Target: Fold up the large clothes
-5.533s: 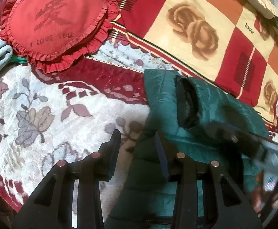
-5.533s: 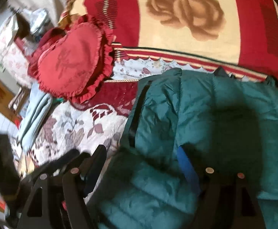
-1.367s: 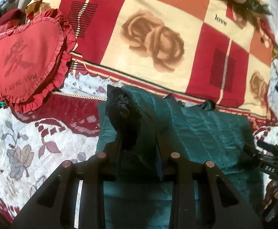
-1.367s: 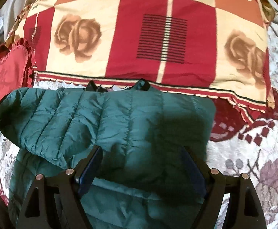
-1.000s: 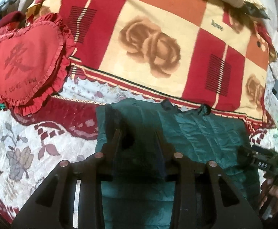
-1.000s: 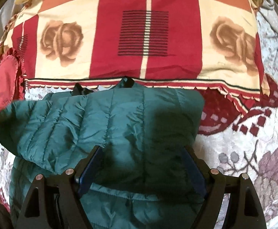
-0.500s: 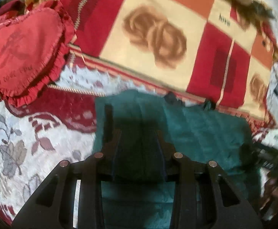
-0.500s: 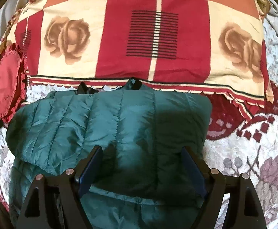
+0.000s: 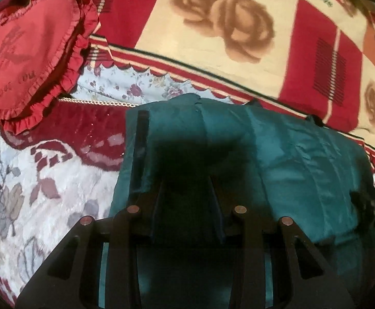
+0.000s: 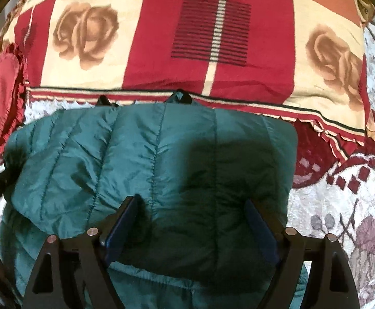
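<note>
Moved since earlier: left gripper (image 9: 187, 203) has carried its bunch of green jacket (image 10: 141, 159) down and across, so the raised sleeve end from a moment ago now lies low on the jacket body.
Left fingers: narrow gap, pinching a dark fold of jacket fabric between them, looks like it hasn't let go yet.
Right fingers: right gripper (image 10: 192, 221) spread wide, jaws have just been opening a bit more; the puffy folded layer sits between them, pads don't seem to press it.
Jacket: on the floral bedspread (image 9: 45, 180), top edge touching the rose-check blanket (image 10: 213, 51), folded flap lying over the lower part.
Nearby: heart cushion (image 9: 25, 51) off to the side, apart from the jacket.
Meaning: I reckon this fold is basically landed; next is releasing and flattening.
</note>
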